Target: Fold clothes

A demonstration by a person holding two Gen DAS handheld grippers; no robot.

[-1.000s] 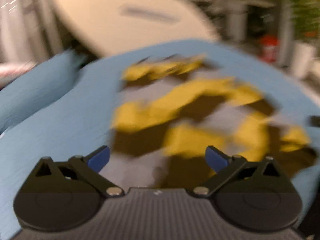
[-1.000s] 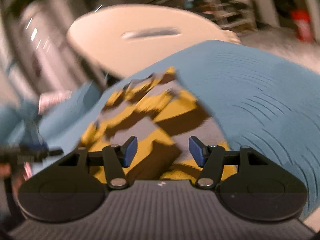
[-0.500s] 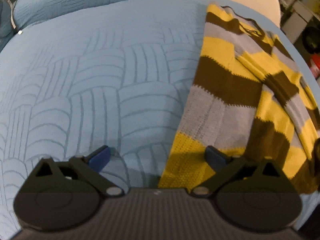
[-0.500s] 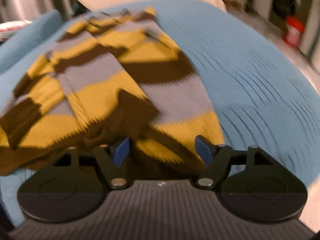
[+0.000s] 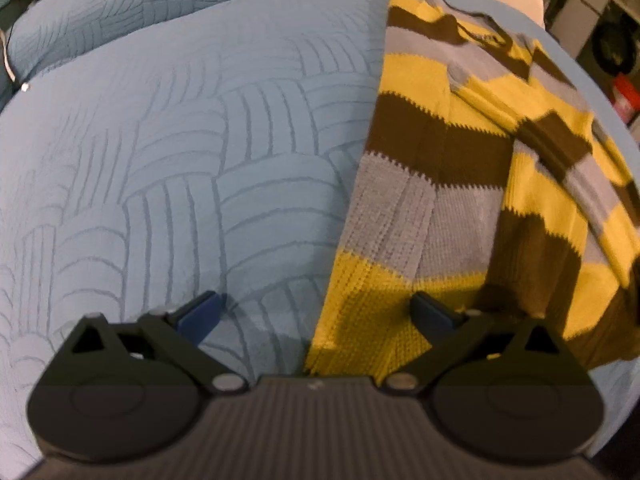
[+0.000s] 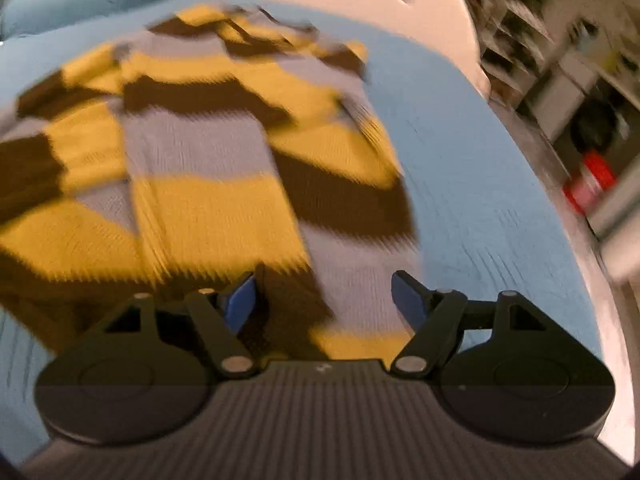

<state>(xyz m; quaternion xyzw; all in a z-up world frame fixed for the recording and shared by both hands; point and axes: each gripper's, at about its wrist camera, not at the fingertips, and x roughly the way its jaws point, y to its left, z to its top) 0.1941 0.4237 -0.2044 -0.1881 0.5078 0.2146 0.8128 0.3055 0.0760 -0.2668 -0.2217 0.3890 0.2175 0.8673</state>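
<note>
Right wrist view is motion-blurred; knit detail on the sweater (image 6: 208, 152) smears, and the shelving and a red object (image 6: 588, 184) at far right are hard to make out. In the left wrist view the sweater (image 5: 460, 168) is cut off at the right frame edge, and its sleeve folds overlap so the layers under them are hidden. Cannot tell whether either gripper touches the fabric.

Surface is a light blue quilted bedspread (image 5: 180, 168) with stitched arc pattern, covering a bed. Blue pillow (image 5: 120, 12) at far left, a pale rounded headboard (image 6: 360, 12) behind the far edge. Cluttered shelves beyond the bed on the right.

Striped yellow, brown and grey sweater lies flat on the right half of the bed, lengthwise near to far, sleeves folded in over the body. Its left edge runs straight, with wide bare bedspread to the left of it. Bare bedspread strip also to its right before the bed edge drops off.

Left gripper (image 5: 316, 314) spread wide, nothing between the fingers, straddling the sweater's near left hem edge. Right gripper (image 6: 324, 296) spread fairly wide, empty, over the near right hem.
</note>
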